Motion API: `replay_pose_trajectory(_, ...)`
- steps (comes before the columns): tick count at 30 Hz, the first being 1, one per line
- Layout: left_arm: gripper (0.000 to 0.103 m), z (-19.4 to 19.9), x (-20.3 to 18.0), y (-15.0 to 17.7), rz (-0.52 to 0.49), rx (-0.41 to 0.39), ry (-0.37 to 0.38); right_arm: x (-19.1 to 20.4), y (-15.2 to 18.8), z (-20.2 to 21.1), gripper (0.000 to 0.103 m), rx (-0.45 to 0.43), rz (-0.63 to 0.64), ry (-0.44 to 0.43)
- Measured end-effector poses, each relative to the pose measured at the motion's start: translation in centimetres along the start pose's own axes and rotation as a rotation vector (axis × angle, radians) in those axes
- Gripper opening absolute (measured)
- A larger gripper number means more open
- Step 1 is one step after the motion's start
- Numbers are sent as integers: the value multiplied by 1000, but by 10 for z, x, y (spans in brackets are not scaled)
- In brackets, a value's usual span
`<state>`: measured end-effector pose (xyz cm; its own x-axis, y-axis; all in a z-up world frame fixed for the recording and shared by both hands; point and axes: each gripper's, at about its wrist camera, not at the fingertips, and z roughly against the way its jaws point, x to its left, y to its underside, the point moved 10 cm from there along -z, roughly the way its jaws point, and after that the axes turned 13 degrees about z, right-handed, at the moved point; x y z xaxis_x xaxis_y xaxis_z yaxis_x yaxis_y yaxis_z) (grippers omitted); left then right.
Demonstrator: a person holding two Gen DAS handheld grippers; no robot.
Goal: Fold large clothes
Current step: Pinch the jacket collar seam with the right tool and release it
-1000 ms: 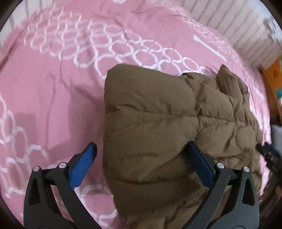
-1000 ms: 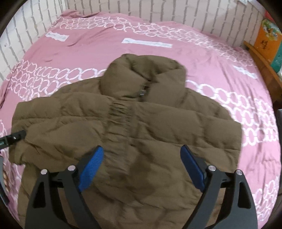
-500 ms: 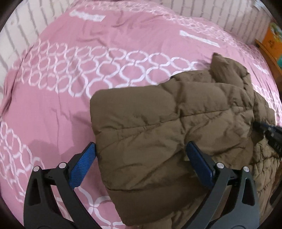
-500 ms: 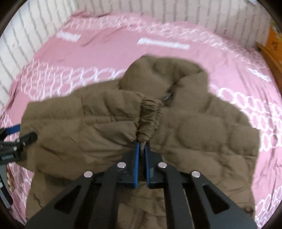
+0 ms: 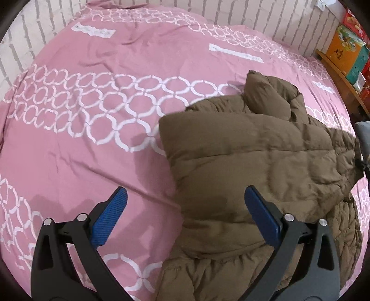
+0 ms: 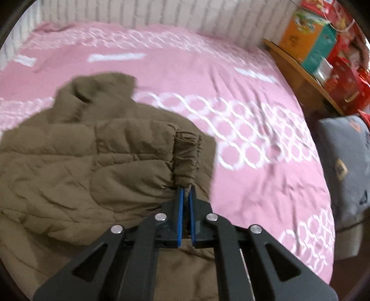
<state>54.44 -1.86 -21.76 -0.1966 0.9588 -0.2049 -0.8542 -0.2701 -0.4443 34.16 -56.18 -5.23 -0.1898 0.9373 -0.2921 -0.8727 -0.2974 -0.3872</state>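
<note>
Mid-fold: my right gripper [image 6: 185, 196] is pinched on the elastic cuff [image 6: 186, 159], sleeve drawn across the brown puffer jacket [image 5: 266, 166] lying on the pink bed [image 5: 92, 139]. Left gripper [image 5: 185, 220] spread, holding nothing. Body fold not yet done. Fabric puffy, quilted, springy.

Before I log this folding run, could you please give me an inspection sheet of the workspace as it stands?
Surface: bed with pink sheet, white ring pattern, lightly wrinkled.
Job's things: brown puffer jacket lying on the sheet, collar toward the wall, one sleeve laid across the body; its elastic cuff is pinched.
Clutter: grey cushion at the bed's right edge.
Grippers: left gripper open, holding nothing; right gripper shut on the cuff.
Cables: nothing seen.
Surroundings: white brick-pattern wall; wooden shelf with colourful boxes.
</note>
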Motion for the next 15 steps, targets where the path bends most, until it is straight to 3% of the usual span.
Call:
replay_pose_trajectory(3, 100, -3, -5, 4, -4, 2, 8, -2, 16, -16, 8, 59, -2, -23)
replay_pose_trajectory(6, 100, -13, -12, 6, -27, -1, -11, -14, 26, -16, 18, 91, -62, 8)
replay_pose_trajectory(8, 100, -15, -16, 6, -42, -7, -21, -31, 31, -11, 52, 90, -128, 41)
replay_pose_trajectory(9, 100, -14, -16, 6, -44, -9, -22, -37, 32, -8, 57, 80, -155, 58)
replay_pose_trajectory(11, 100, -14, -18, 5, -31, -7, -13, -41, 25, 1, 59, 24, -191, 42)
replay_pose_trajectory(15, 100, -12, -29, 10, -12, 16, 22, -20, 1, 10, 61, -82, -203, -92)
